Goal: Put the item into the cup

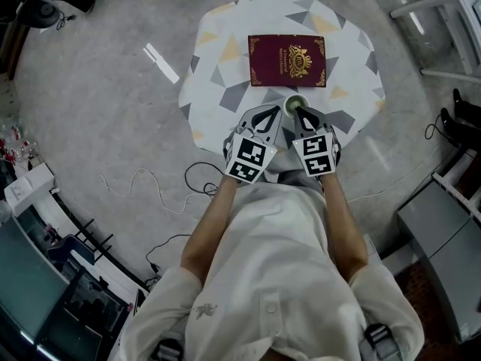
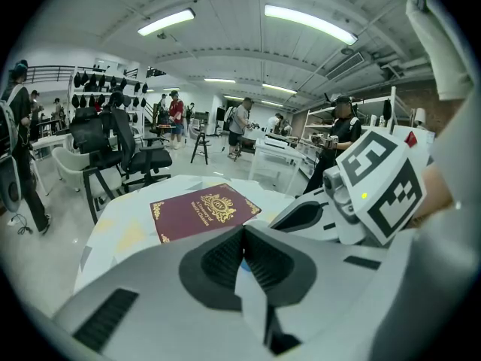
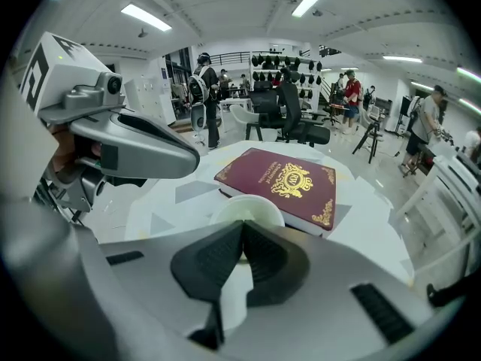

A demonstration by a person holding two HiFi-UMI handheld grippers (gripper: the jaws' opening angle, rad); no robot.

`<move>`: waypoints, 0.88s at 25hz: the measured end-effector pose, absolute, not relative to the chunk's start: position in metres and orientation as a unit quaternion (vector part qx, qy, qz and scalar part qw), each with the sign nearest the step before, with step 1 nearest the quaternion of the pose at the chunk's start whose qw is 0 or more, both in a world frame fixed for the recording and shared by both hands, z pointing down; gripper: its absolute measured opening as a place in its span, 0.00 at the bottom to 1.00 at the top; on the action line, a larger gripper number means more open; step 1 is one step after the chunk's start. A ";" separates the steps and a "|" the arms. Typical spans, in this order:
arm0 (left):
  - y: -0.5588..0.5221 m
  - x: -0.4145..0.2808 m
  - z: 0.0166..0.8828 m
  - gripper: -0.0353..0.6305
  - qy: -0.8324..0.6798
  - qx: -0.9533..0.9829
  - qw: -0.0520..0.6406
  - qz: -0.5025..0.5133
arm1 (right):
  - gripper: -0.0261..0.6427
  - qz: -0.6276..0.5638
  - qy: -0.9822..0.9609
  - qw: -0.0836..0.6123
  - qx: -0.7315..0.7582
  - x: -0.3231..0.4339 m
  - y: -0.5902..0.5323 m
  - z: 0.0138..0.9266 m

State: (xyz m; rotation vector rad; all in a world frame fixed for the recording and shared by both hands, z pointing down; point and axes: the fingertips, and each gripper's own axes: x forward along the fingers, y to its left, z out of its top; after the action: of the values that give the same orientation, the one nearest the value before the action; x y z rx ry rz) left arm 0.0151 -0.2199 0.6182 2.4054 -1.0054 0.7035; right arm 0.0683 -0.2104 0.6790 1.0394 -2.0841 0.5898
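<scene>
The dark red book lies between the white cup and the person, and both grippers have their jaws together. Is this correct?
Not quite. The head view shows the dark red book beyond the white cup, on its side away from the person, not between them. The left gripper and the right gripper do have their jaws together.

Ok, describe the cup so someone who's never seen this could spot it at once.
Find the small table patterned with grey and yellow triangles. A maroon book with a gold crest lies on it. Just on the person's side of that book stands the cup, the only round, pale thing there.
</scene>
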 end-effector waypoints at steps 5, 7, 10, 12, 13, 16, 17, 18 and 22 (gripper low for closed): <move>-0.218 0.012 0.615 0.07 -0.364 0.870 0.216 0.252 | 0.07 0.222 -0.808 0.365 0.407 0.068 -0.211 0.677; -0.218 0.011 0.614 0.07 -0.364 0.871 0.214 0.252 | 0.08 0.220 -0.807 0.364 0.409 0.068 -0.211 0.677; -0.217 0.009 0.611 0.07 -0.364 0.873 0.209 0.248 | 0.08 0.215 -0.807 0.362 0.415 0.068 -0.211 0.673; -0.215 0.007 0.610 0.07 -0.364 0.874 0.208 0.247 | 0.08 0.212 -0.806 0.360 0.419 0.068 -0.210 0.669; -0.215 0.006 0.609 0.07 -0.364 0.874 0.207 0.247 | 0.09 0.210 -0.806 0.358 0.422 0.068 -0.210 0.667; -0.215 0.004 0.604 0.07 -0.362 0.877 0.200 0.244 | 0.09 0.202 -0.806 0.348 0.434 0.069 -0.210 0.653; -0.215 0.004 0.603 0.07 -0.360 0.879 0.198 0.243 | 0.09 0.198 -0.807 0.342 0.438 0.069 -0.211 0.647; -0.215 0.003 0.600 0.07 -0.359 0.880 0.195 0.241 | 0.09 0.193 -0.808 0.336 0.443 0.068 -0.212 0.640; -0.221 -0.001 0.584 0.07 -0.360 0.887 0.184 0.223 | 0.09 0.171 -0.813 0.308 0.463 0.068 -0.215 0.611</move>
State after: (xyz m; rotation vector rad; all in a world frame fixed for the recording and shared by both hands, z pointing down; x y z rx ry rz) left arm -0.0009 -0.2213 0.5838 2.5004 -1.0161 0.6288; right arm 0.0680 -0.2146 0.6112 1.2240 -2.1497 0.4532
